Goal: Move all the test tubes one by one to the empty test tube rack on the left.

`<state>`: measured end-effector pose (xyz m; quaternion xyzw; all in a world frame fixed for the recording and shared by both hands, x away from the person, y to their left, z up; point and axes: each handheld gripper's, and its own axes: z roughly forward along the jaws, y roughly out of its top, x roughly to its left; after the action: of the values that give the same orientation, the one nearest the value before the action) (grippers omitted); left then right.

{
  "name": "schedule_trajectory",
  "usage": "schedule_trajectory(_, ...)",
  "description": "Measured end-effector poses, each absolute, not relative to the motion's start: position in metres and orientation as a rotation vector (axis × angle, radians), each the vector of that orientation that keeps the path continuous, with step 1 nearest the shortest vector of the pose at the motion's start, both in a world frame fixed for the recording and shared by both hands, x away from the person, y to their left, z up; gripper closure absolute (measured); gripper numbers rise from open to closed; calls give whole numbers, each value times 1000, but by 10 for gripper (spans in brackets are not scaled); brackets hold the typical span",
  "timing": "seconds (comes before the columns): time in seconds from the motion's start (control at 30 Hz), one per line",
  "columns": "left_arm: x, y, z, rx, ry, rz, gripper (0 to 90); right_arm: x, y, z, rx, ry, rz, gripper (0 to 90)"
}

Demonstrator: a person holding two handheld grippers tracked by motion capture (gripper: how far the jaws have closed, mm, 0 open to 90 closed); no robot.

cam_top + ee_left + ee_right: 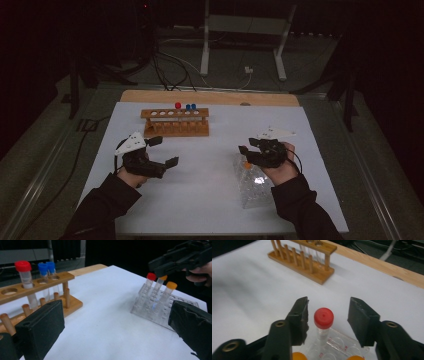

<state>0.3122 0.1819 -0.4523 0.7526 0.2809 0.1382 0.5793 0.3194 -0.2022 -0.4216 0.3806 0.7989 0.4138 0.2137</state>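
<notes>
The right claw (328,315) hangs over the clear rack (254,182) at the bench's (210,200) right side, jaws partly spread around a red-capped tube (323,322) standing in it, not touching. The left claw (162,150) gapes wide and empty near the wooden rack (175,122).

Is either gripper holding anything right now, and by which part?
Nothing is held. The right gripper straddles the red-capped tube, its fingers clear of the cap. The left gripper is open.
</notes>
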Motion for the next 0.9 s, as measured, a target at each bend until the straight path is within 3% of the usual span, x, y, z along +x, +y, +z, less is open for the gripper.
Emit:
schedule_trajectory(0.3,311,176,-458,1791,639,302,14,323,-193,-430,1068,2249,1075,684)
schedule_trajectory(0.9,308,166,-457,1827,604,262,18,312,-199,-399,1027,2212,1130,701)
